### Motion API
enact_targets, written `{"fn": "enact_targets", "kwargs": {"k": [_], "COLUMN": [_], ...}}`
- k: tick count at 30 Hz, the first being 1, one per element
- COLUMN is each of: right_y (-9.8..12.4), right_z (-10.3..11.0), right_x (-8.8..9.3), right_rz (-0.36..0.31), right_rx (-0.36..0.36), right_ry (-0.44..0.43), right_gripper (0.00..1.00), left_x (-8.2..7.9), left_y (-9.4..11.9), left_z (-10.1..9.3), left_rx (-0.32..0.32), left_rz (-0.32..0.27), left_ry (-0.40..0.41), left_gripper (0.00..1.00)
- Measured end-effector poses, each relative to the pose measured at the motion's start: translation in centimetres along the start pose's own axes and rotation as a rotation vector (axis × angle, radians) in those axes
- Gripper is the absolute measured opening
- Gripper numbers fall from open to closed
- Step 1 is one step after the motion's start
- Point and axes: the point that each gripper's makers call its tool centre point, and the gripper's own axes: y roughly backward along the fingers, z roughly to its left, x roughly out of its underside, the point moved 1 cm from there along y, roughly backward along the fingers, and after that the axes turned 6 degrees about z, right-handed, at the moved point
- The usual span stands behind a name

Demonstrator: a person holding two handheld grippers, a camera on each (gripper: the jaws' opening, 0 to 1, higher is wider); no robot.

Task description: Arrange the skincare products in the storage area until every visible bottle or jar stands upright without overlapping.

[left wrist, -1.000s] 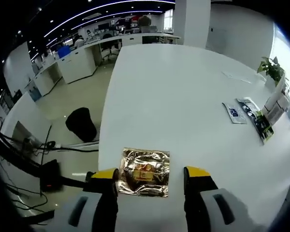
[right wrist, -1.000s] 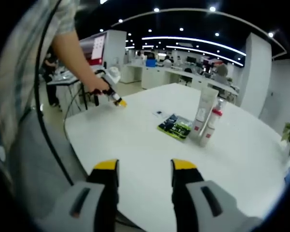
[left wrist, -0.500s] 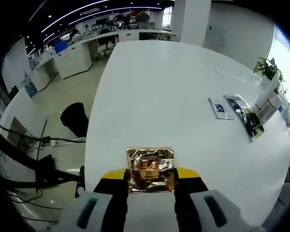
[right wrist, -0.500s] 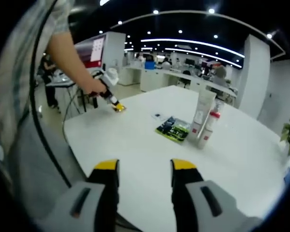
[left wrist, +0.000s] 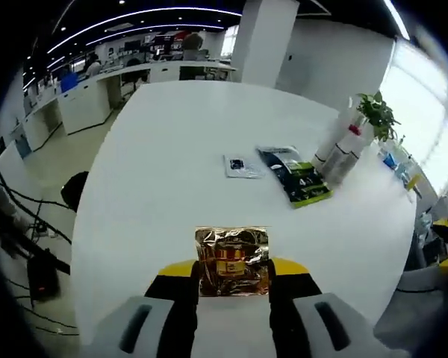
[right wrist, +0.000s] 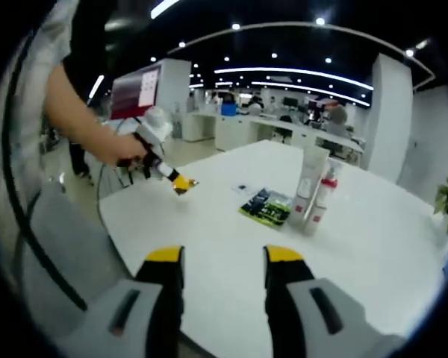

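My left gripper (left wrist: 231, 270) is shut on a gold foil sachet (left wrist: 231, 253) with a red label, held over the near part of the white table (left wrist: 172, 149). Farther on lie a small blue-and-white sachet (left wrist: 243, 165) and a green-and-black pack (left wrist: 295, 175), both flat. A white tube (left wrist: 330, 142) and a red-capped bottle (left wrist: 345, 153) stand upright beyond them. In the right gripper view, my right gripper (right wrist: 222, 257) is open with nothing in it above the table's near edge. There a hand holds the left gripper (right wrist: 178, 182) with the gold sachet, left of the pack (right wrist: 265, 206), tube (right wrist: 308, 186) and bottle (right wrist: 322, 200).
A potted plant (left wrist: 377, 115) stands past the tube at the table's far side. Office desks (left wrist: 82, 97) and a white pillar (left wrist: 261, 41) lie beyond the table. A person's arm (right wrist: 75, 112) and body fill the left of the right gripper view.
My left gripper has shut on the gold sachet, then swung with it toward the tube, bottle and packs. The right gripper has stayed open and nearly still.
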Motion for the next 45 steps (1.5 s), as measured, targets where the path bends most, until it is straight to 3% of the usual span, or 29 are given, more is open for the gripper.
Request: {"fn": "enact_targets", "kwargs": {"k": [4,7,9,11,13,16,19,23,25,27,30,38,42,45], "right_y": [0.1,-0.1,-0.1,0.3,0.4,-0.2,-0.8,-1.0,-1.1,-0.9,-0.6,-0.6,-0.5,-0.5], "right_z": [0.0,0.8,1.2,2.0,1.7,1.4,2.7,2.9,3.0,3.6,3.1,3.0,2.3,2.3], "right_x": [-0.3,-0.1,-0.2,-0.5,-1.9,-2.2,-1.5,-1.3,-1.5,-1.1,-1.3,-0.6,-0.6,-0.8], "right_rz": [-0.02,-0.009,-0.013,-0.004,-0.07,-0.091,-0.052,-0.054,-0.063,-0.025,-0.049,-0.017,-0.023,-0.035], "right_rx": [-0.017,-0.076,-0.115,-0.252,-0.321,-0.38,-0.463,-0.451,-0.486,-0.542,-0.538,-0.544,-0.524,-0.524], "right_ry": [-0.042,-0.081,-0.124,-0.282,-0.439,-0.673,-0.81,-0.797,-0.85,-0.895,-0.899,-0.926,-0.944,-0.94], "right_gripper": [0.4,0.39,0.37,0.29,0.26,0.33,0.35,0.25,0.25,0.23,0.14,0.03,0.0,0.0], "left_x": [1.5,2.8,3.2,4.2,5.1,5.9,6.3,6.4,6.4,6.5,6.7,6.7,6.4,6.1], "left_y": [1.2,2.2,2.7,3.3,4.1,5.0,5.6,6.5,6.7,6.7,6.7,6.5,6.6,6.9], "left_z": [-5.9,-9.4,-10.7,-12.6,-14.3,-15.6,-16.5,-17.8,-18.5,-19.2,-20.2,-21.9,-21.8,-21.9], "left_rx": [0.107,0.171,0.187,0.215,0.243,0.259,0.259,0.26,0.262,0.268,0.277,0.298,0.322,0.423], "left_rz": [-0.042,-0.054,-0.067,-0.069,-0.073,-0.074,-0.081,-0.099,-0.106,-0.106,-0.094,-0.095,-0.102,-0.116], "left_ry": [0.008,0.004,0.004,-0.006,-0.033,-0.049,-0.131,-0.169,-0.198,-0.215,-0.259,-0.309,-0.307,-0.22], "left_gripper": [0.37,0.37,0.37,0.37,0.37,0.37,0.37,0.37,0.37,0.37,0.37,0.38,0.4,0.4]}}
